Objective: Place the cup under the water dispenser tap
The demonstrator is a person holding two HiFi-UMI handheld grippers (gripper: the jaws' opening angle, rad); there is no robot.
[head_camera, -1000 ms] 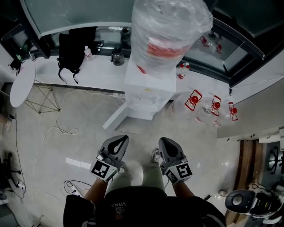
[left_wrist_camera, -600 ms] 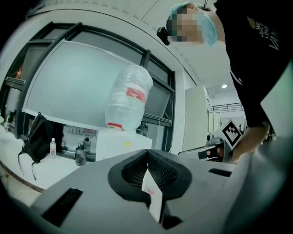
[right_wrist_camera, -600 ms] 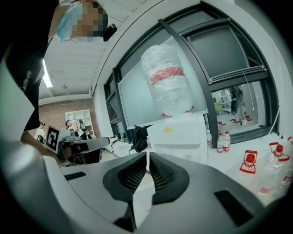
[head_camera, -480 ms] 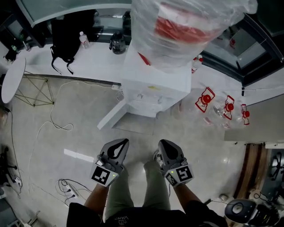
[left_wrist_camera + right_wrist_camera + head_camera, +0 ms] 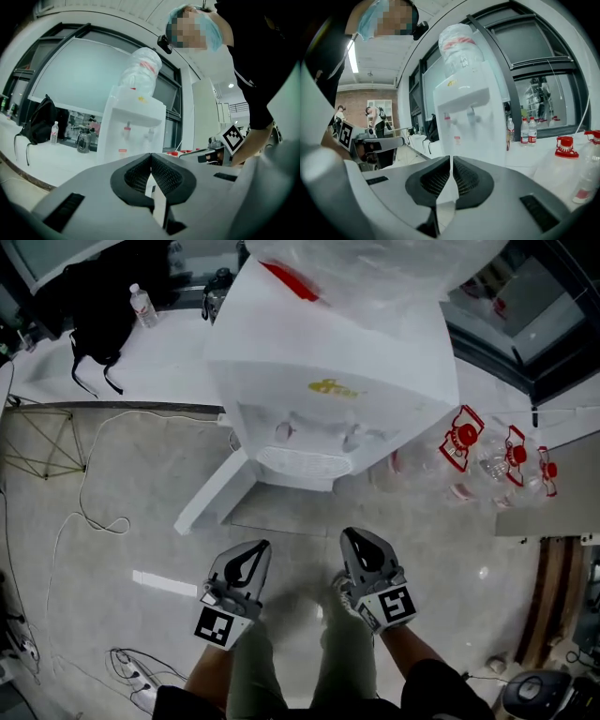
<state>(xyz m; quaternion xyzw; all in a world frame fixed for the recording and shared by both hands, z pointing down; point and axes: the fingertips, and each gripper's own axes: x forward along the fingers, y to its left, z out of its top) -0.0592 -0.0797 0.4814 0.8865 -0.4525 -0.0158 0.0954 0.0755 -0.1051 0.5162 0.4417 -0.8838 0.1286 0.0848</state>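
Note:
The white water dispenser (image 5: 328, 381) stands ahead of me, with a plastic-wrapped bottle (image 5: 375, 268) on top. Its two taps (image 5: 281, 430) sit over a grille tray (image 5: 305, 463). No cup shows in any view. My left gripper (image 5: 261, 546) and right gripper (image 5: 352, 534) are side by side over the floor, short of the dispenser and pointing at it. Both are shut with nothing between the pads. The left gripper view shows the left gripper (image 5: 151, 154) and the dispenser (image 5: 133, 126) beyond it. The right gripper view shows the right gripper (image 5: 451, 158) below the taps (image 5: 446, 117).
A black backpack (image 5: 94, 315), a small bottle (image 5: 142, 304) and a dark jar (image 5: 216, 292) rest on the white ledge at the left. Several jugs with red caps (image 5: 464, 442) lie right of the dispenser. A white panel (image 5: 211, 493) slants from its base. Cables (image 5: 84, 512) cross the floor.
The view has dropped and drawn nearer: the dispenser now looms much larger and its taps show. Both grippers stay side by side and shut.

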